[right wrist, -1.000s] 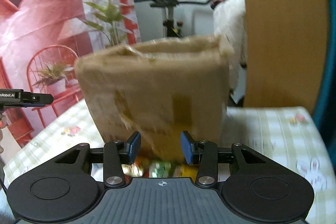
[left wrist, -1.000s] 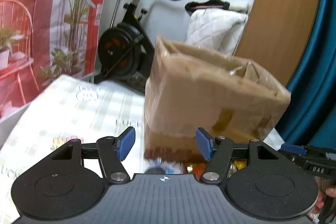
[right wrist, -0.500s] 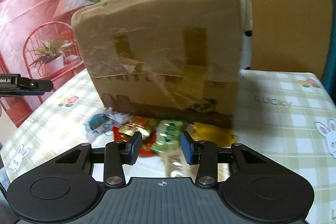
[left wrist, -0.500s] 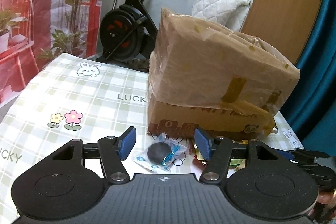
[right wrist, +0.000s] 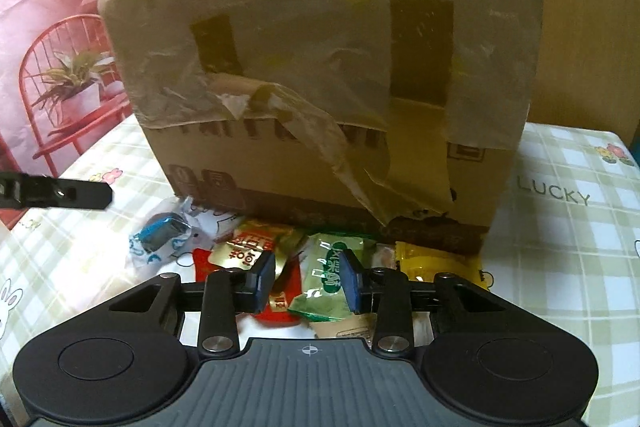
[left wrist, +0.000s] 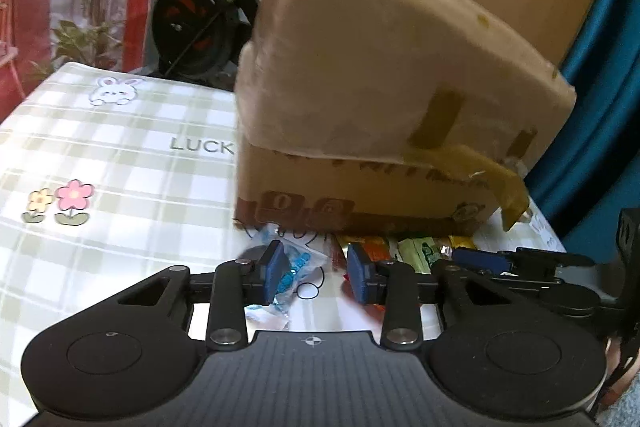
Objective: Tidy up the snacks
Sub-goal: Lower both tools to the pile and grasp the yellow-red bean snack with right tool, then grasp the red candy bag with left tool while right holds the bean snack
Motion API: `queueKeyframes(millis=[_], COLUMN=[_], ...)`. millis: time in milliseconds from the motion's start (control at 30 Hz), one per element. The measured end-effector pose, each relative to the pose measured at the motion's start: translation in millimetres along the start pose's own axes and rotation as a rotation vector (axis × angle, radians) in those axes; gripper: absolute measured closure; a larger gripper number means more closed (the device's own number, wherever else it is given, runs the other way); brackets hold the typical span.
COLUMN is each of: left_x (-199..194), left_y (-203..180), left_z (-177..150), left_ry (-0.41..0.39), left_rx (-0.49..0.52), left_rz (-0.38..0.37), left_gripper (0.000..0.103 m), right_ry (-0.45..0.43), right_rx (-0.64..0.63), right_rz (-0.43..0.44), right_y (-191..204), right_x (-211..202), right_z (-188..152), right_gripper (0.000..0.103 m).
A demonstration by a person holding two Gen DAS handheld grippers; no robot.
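Observation:
A taped cardboard box point(left wrist: 392, 115) stands on the checked tablecloth; it also fills the right wrist view point(right wrist: 328, 75). Snack packets lie in a row at its foot: a clear blue packet point(right wrist: 162, 231), a gold and red one point(right wrist: 248, 247), a green one point(right wrist: 332, 279) and a yellow one point(right wrist: 436, 261). My left gripper point(left wrist: 316, 277) is open and empty, low over the blue packet point(left wrist: 292, 263). My right gripper point(right wrist: 307, 281) is open and empty, just above the green and red packets.
The tablecloth point(left wrist: 120, 163) has bare room left of the box and more to the right of it point(right wrist: 568, 235). An exercise bike point(left wrist: 200, 23) stands behind the table. A blue curtain point(left wrist: 600, 87) hangs at the right.
Both grippers have dropped and moved in toward the snacks at the foot of the box. The left jaws have narrowed a little and the right jaws have widened a little.

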State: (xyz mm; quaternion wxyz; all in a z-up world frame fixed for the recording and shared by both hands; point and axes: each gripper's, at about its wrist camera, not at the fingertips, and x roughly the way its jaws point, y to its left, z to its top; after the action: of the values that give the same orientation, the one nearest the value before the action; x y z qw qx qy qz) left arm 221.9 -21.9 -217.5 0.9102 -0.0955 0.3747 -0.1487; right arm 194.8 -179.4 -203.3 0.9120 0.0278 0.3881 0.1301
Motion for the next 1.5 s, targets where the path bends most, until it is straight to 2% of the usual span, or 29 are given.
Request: queueKeyframes(millis=[267, 333, 433, 567, 767, 833, 900, 967, 1000, 1067, 1200, 1500], left_x=[15, 12, 6, -2, -5, -2, 1, 2, 2, 1, 2, -4], left_y=[7, 17, 32, 49, 62, 60, 60, 61, 61, 61, 59, 54], left_z=[0, 3, 7, 11, 10, 7, 5, 3, 2, -1, -6, -14], left_ry=[0.014, 0.01, -0.006, -0.028, -0.042, -0.038, -0.035, -0.034, -0.034, -0.033, -0.024, -0.007], left_rx=[-0.022, -0.032, -0.042, -0.053, -0.091, -0.098, -0.104, -0.111, -0.113, -0.111, -0.112, -0.093], left_rz=[0.038, 0.054, 0.081, 0.114, 0.111, 0.101, 0.09, 0.076, 0.069, 0.058, 0.048, 0.025], left_gripper=[0.066, 0.066, 0.066, 0.066, 0.066, 0.066, 0.066, 0.066, 0.066, 0.066, 0.066, 0.066], right_ry=[0.016, 0.017, 0.022, 0.047, 0.057, 0.062, 0.069, 0.069, 0.058, 0.05, 0.058, 0.058], right_rx=[0.063, 0.074, 0.095, 0.12, 0.14, 0.122, 0.076, 0.01, 0.003, 0.028, -0.004, -0.023], right_rz=[0.059, 0.063, 0.035, 0.004, -0.118, -0.135, -0.161, -0.204, -0.21, -0.186, -0.158, -0.067], right_y=[1, 9, 22, 35, 48, 55, 63, 73, 74, 68, 65, 59], right_x=[14, 22, 36, 58, 77, 81, 84, 87, 85, 79, 68, 33], right_z=[5, 8, 13, 19, 22, 22, 21, 17, 15, 11, 1, -32], right_gripper=[0.07, 0.062, 0.051, 0.05, 0.049, 0.038, 0.036, 0.042, 0.048, 0.051, 0.058, 0.061])
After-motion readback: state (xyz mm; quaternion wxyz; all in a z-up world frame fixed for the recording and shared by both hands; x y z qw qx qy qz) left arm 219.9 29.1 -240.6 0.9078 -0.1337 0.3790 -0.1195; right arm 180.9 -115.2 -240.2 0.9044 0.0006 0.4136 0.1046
